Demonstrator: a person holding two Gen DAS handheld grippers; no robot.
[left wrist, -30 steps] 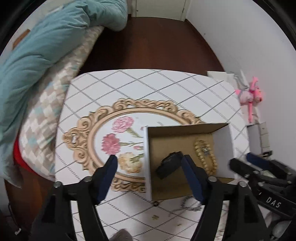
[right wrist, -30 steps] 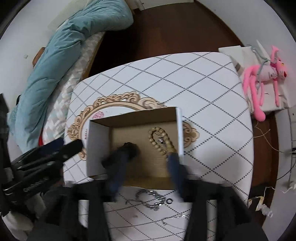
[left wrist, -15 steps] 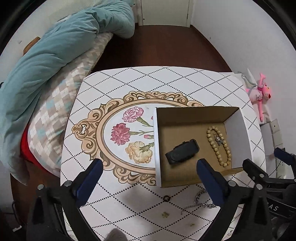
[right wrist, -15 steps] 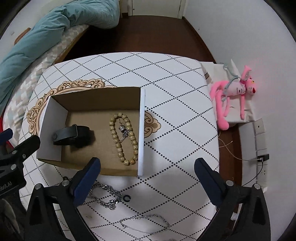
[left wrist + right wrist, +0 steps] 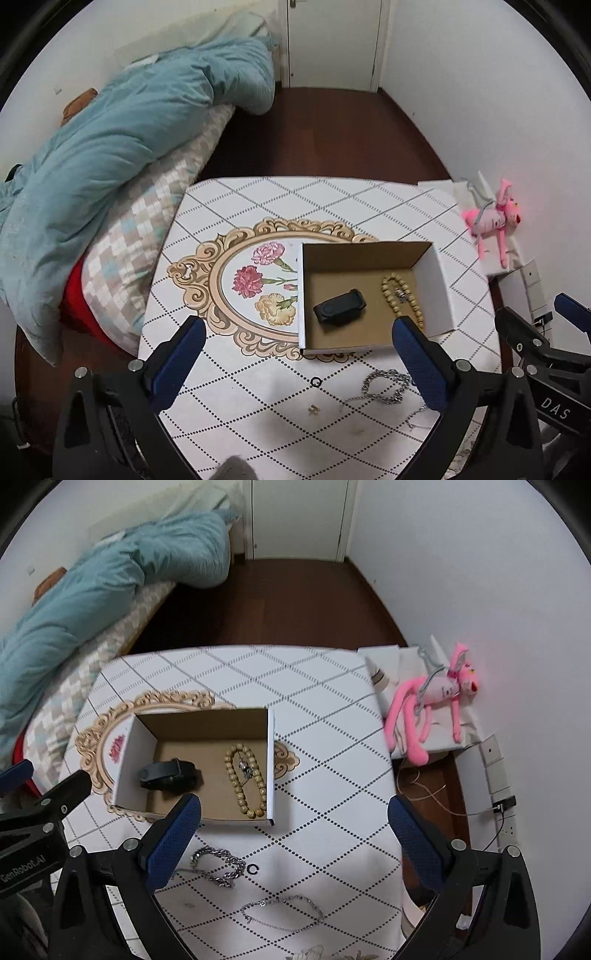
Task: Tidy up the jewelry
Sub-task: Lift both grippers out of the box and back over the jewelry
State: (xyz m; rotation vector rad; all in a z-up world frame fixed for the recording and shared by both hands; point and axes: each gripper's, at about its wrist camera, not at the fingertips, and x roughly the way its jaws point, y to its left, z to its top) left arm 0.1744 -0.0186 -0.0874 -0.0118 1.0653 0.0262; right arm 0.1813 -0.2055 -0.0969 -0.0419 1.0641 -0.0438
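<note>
"DAS" on right claw [image 5: 532, 321] body; "GenRobot.AI" on left claw [image 5: 44, 779] body.

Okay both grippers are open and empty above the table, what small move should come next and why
Probably lower the right gripper onto the chunky silver chain lying outside the open cardboard box. The black wristband and tan bead bracelet are already inside; this chain sits just by its left blue jaw.

Soft even light, fisheye-warped edges

Black hand-held gripper [image 5: 295, 362] — blue pads [image 5: 181, 354]
</note>
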